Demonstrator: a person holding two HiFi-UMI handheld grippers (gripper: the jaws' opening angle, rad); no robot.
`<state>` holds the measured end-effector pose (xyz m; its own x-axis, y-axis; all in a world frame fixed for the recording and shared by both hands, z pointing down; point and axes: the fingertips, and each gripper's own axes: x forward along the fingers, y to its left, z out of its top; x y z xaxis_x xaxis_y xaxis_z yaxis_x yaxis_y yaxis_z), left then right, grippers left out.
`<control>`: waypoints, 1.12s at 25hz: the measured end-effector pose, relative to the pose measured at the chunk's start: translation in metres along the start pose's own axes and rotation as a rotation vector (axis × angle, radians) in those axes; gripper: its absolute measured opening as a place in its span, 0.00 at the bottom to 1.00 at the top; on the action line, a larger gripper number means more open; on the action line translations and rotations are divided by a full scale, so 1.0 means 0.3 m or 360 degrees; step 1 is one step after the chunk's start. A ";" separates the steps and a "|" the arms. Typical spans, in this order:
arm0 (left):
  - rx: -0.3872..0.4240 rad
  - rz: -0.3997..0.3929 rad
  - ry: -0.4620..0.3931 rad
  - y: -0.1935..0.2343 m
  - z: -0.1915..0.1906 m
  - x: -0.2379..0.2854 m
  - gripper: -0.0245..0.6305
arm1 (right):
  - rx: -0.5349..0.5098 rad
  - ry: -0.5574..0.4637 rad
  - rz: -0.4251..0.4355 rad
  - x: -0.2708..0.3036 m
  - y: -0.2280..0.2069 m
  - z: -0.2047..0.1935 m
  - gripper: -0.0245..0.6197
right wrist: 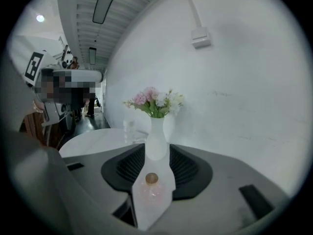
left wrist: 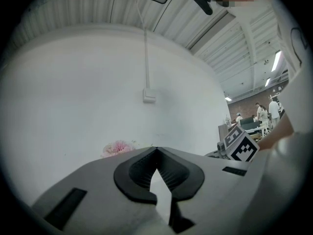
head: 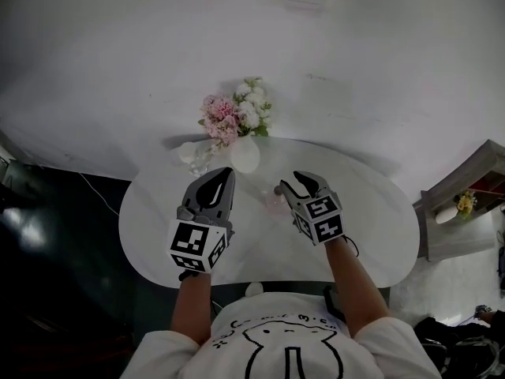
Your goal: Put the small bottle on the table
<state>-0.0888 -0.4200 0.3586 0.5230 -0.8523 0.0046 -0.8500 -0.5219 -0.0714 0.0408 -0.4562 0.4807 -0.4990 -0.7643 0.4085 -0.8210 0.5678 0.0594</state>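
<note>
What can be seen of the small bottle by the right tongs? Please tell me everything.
The small bottle is tiny, with a clear, faintly pink body that looks like glass and a round brownish-gold cap. It stands upright and capped on the white table, in the gap of the right gripper. The tongs are apart on either side of it, and whether they touch it is unclear. The white vase of flowers stands farther back.

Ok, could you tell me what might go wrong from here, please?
The small bottle stands between the open jaws of the right gripper; a sideways withdrawal could tip it. The vase of flowers and a clear glass stand beyond it, so pushing forward might knock them.
</note>
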 end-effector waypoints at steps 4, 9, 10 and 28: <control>-0.0004 -0.0001 -0.0036 0.002 0.033 0.006 0.04 | -0.0016 -0.0068 -0.0031 -0.055 -0.026 0.056 0.26; 0.0006 -0.0003 -0.0088 0.003 0.076 0.005 0.04 | -0.0010 -0.0155 -0.0091 -0.136 -0.054 0.124 0.26; 0.0009 -0.0001 -0.0100 0.004 0.086 0.005 0.04 | -0.0003 -0.0177 -0.0103 -0.153 -0.060 0.141 0.21; 0.0039 0.0015 -0.0238 0.026 0.193 -0.038 0.04 | -0.0240 -0.0658 -0.0313 -0.500 -0.033 0.442 0.03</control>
<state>-0.0977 -0.4123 0.3004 0.5202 -0.8417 -0.1446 -0.8540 -0.5114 -0.0952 0.0872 -0.3877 0.2979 -0.4318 -0.9018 -0.0184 -0.8768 0.4149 0.2432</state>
